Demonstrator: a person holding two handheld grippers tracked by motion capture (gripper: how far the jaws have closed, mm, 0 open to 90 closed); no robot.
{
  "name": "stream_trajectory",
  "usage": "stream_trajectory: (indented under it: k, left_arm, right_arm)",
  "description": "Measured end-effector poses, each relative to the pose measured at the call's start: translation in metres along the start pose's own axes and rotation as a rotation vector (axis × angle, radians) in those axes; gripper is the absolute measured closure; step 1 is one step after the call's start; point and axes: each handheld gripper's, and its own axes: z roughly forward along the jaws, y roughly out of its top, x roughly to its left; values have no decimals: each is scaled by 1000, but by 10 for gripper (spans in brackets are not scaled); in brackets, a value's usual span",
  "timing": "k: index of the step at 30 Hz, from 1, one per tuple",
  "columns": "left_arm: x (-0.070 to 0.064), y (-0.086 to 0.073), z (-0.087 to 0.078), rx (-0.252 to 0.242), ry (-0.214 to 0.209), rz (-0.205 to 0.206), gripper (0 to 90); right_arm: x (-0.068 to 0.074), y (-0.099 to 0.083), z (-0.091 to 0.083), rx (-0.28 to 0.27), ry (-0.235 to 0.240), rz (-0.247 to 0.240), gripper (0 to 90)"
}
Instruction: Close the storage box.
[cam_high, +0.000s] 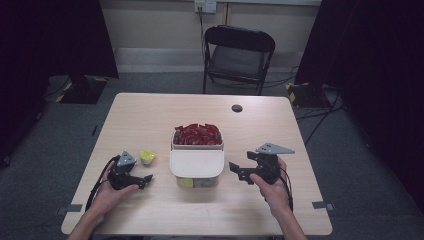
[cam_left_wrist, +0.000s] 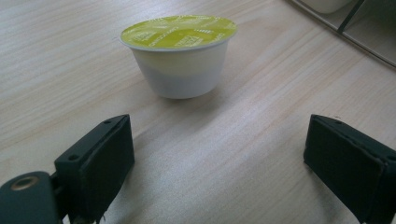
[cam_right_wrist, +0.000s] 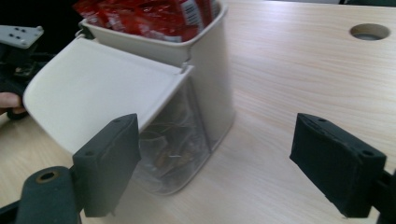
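My left tongs (cam_left_wrist: 219, 158) sit wide open, the yellow-lidded capsule (cam_left_wrist: 180, 56) upright straight ahead, toward the desk's far edge; right tongs (cam_right_wrist: 233, 163) wide too.

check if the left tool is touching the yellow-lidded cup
Apart. The left gripper view shows bare table between the open left tool and the cup.

Both forearms are bare, with no sleeve reaching the wrists. Each hand carries a black two-jaw tool: the left gripper (cam_high: 145, 180) and right gripper (cam_high: 235, 171) have blocky, rectangular padded jaws with small screw holes, grey three-cornered top plates, and trailing black cables.
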Motion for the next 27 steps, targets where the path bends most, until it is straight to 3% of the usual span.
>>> stream_trajectory:
  k: [15,18,21,27]
  left_arm:
    - [2,1,1,-5,9,-9,78]
    - [3,1,1,-2,10,-9,75]
    - [3,1,1,-3,10,-11,74]
    - [3,1,1,3,11,-7,72]
  right_arm:
    - [-46,-14,-12,42,-124,70,145]
    - [-55,-21,-14,65,-147,78,147]
    - [-65,-31,-15,73,-203,81,147]
    - [-84,-51,-14,110,-256,129,147]
